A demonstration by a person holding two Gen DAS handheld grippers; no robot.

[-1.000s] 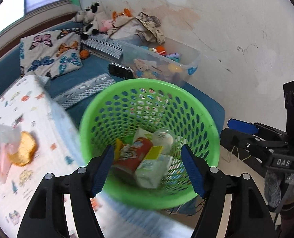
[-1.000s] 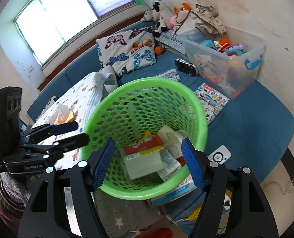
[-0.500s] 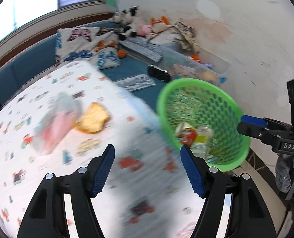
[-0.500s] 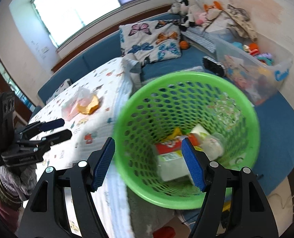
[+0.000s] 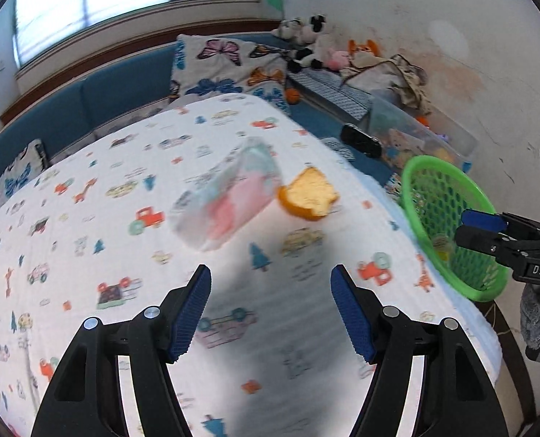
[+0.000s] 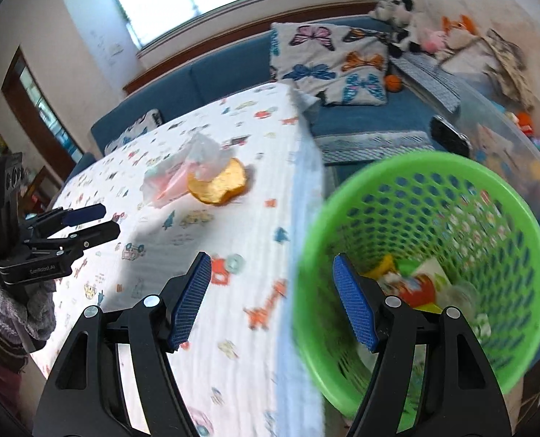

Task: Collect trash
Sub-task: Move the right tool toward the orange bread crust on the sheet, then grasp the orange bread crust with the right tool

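Observation:
A clear plastic bag with pink contents (image 5: 230, 204) (image 6: 177, 174) and an orange-yellow piece of trash (image 5: 308, 195) (image 6: 219, 184) lie side by side on the patterned tablecloth (image 5: 88, 218). A green mesh basket (image 5: 452, 225) (image 6: 433, 255) stands beyond the table's right edge and holds several pieces of trash (image 6: 419, 284). My left gripper (image 5: 270, 313) is open and empty above the cloth, short of the bag. My right gripper (image 6: 270, 302) is open and empty over the table edge, beside the basket.
A blue sofa (image 5: 124, 91) with butterfly pillows (image 5: 230, 65) runs behind the table. A clear toy bin (image 5: 423, 138), soft toys (image 5: 306, 43) and a black device (image 5: 361, 140) sit at the back right. The wall is close on the right.
Both grippers have swung left, away from the basket and toward the table. The bag and the orange piece are now ahead of the left gripper. Both grippers stay open.

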